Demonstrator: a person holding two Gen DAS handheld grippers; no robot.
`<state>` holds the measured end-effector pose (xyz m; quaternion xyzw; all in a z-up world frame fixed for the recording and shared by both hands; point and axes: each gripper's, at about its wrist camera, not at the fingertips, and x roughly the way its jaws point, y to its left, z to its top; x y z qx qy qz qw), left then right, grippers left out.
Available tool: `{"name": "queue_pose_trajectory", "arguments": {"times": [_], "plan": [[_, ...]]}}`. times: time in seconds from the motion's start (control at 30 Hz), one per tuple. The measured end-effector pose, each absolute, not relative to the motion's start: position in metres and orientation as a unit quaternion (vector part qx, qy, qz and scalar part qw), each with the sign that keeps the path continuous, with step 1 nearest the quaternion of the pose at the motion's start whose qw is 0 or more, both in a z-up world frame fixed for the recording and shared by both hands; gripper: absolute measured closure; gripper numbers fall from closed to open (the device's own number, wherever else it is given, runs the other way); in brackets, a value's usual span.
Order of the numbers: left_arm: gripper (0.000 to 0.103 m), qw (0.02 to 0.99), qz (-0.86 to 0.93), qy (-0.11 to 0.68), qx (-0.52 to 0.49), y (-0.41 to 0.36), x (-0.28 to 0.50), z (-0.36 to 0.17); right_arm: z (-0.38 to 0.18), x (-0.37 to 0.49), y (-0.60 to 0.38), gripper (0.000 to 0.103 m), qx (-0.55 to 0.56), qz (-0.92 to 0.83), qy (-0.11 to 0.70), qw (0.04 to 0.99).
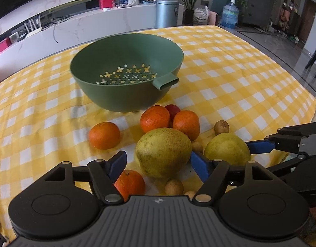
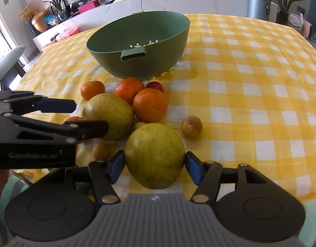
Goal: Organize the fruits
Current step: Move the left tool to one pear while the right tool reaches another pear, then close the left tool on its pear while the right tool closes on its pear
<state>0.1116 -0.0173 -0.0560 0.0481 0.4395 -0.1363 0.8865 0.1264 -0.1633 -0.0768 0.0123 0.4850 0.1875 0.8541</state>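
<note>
A green bowl (image 1: 127, 94), orange tangerines (image 1: 104, 135) and yellow-green pears (image 1: 163, 152) were seen on yellow-and-white checked cloth (image 1: 240, 72).

Each gripper is matte black with 2 round discs flanking a ribbed grey centre plate that carries a small round emblem. Black link arms, pinned by silver rivets, end in blue pads. The left gripper (image 1: 158, 162) bears pale "GenRobot.AI" lettering on its side; the right gripper (image 2: 155, 164) looks identical.
</note>
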Motion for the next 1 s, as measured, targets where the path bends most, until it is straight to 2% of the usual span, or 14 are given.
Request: {"name": "queue_pose_trajectory", "arguments": {"times": [0.37,0.47,0.63,1.0], "plan": [[0.018,0.878,-0.152,0.454,0.019,-0.015,0.128,-0.069,-0.078,0.128,-0.165,0.042,0.018,0.195,0.488,0.851],[0.023,0.878,-0.154,0.453,0.019,-0.016,0.128,-0.069,-0.078,0.128,-0.165,0.042,0.016,0.195,0.487,0.851],[0.024,0.881,-0.142,0.451,0.015,-0.018,0.126,-0.068,-0.078,0.129,-0.165,0.043,0.018,0.193,0.489,0.851],[0.024,0.900,-0.114,0.422,0.002,-0.008,0.110,-0.043,-0.067,0.120,-0.168,0.043,0.016,0.199,0.477,0.856]]}}
